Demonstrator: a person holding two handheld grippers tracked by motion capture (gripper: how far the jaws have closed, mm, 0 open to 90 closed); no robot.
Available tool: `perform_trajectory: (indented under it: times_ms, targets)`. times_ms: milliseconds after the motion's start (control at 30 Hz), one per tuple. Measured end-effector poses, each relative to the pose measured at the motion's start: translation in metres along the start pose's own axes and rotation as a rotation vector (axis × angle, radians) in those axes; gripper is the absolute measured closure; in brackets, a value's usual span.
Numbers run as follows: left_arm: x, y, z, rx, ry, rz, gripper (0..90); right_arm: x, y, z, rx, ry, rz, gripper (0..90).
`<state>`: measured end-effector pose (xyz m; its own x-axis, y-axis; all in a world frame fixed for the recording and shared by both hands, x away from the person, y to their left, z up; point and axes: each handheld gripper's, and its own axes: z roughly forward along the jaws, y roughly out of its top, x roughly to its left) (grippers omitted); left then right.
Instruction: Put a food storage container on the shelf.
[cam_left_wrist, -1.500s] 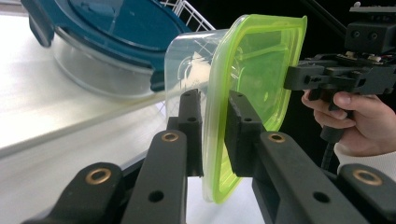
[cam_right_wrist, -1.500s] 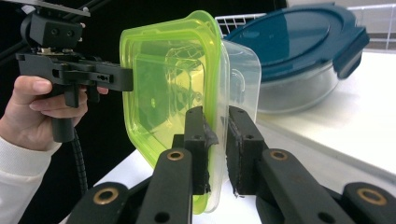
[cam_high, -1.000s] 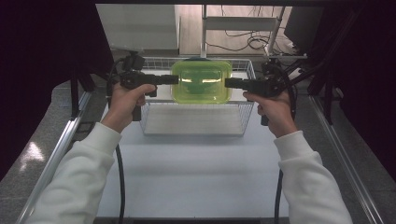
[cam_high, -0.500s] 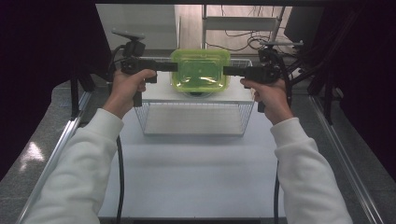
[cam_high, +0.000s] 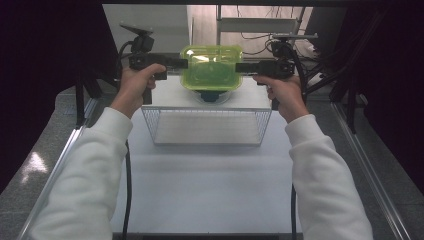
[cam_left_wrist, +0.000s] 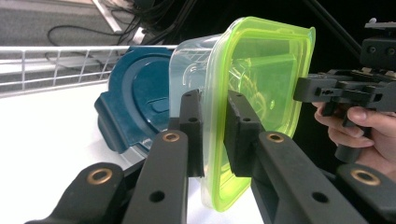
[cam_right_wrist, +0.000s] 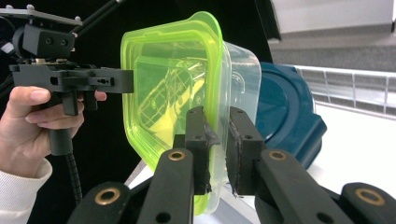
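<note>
A clear container with a lime-green lid (cam_high: 211, 67) hangs in the air between my two grippers, beyond the wire basket (cam_high: 150, 125). My left gripper (cam_high: 184, 63) is shut on its left rim and my right gripper (cam_high: 239, 67) on its right rim. In the left gripper view the pads (cam_left_wrist: 214, 100) pinch the green lid's edge (cam_left_wrist: 261, 70). The right gripper view shows the same pinch (cam_right_wrist: 215, 116) on the opposite edge of the lid (cam_right_wrist: 173, 79). Under the container a dark blue lidded container (cam_high: 210, 95) rests on the table; it also appears behind the held one (cam_left_wrist: 135, 102) (cam_right_wrist: 285, 112).
The wire basket stands on the white table (cam_high: 210, 180) between me and the held container, with nothing in it. Cables and a metal frame (cam_high: 260, 25) lie beyond the far table edge. Dark curtains flank both sides.
Both hands have carried the green-lidded container away from me, from above the basket to beyond its far edge, over the blue container. The grips have stayed the same.
</note>
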<state>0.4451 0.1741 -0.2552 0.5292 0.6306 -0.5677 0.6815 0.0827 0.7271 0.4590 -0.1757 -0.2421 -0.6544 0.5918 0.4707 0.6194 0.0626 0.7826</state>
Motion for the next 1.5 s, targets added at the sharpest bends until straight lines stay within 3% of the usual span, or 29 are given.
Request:
perform_trajectory:
  times_ms: [167, 433, 500, 667, 800, 900, 1033, 1133, 1233, 1333, 1500]
  targets:
    - [0.006, 0.003, 0.006, -0.004, -0.005, -0.032, 78.1, -0.010, 0.002, 0.006, 0.009, 0.000, 0.060, 79.1]
    - [0.021, 0.011, 0.016, -0.003, -0.012, -0.129, 77.2, -0.028, 0.010, 0.018, -0.001, 0.015, 0.173, 76.1]
    - [0.024, 0.012, 0.019, -0.004, -0.008, -0.150, 75.9, -0.034, 0.011, 0.022, -0.008, 0.024, 0.222, 75.2]
    - [0.032, 0.011, 0.026, -0.004, -0.002, -0.180, 71.3, -0.044, 0.010, 0.032, -0.021, 0.033, 0.289, 71.6]
    - [0.033, 0.010, 0.028, -0.018, -0.001, -0.173, 69.8, -0.047, 0.009, 0.034, -0.036, 0.042, 0.305, 70.4]
    - [0.034, 0.010, 0.030, -0.023, 0.011, -0.157, 65.6, -0.045, 0.008, 0.035, -0.026, 0.027, 0.287, 64.6]
    - [0.035, 0.010, 0.027, -0.069, 0.046, -0.137, 44.2, -0.041, 0.008, 0.032, -0.067, -0.038, 0.229, 43.0]
    - [0.034, 0.008, 0.020, -0.107, 0.054, -0.094, 33.1, -0.041, 0.007, 0.024, -0.110, -0.032, 0.184, 34.5]
    - [0.029, 0.003, 0.008, -0.140, 0.106, -0.020, 29.9, -0.039, 0.004, 0.012, -0.144, -0.014, 0.136, 31.3]
    - [0.023, -0.007, -0.003, -0.117, 0.121, 0.064, 28.9, -0.033, -0.002, -0.004, -0.141, -0.050, 0.032, 31.1]
    - [0.014, -0.030, -0.024, -0.099, 0.135, 0.144, 27.6, -0.027, -0.020, -0.025, -0.112, -0.043, -0.054, 31.1]
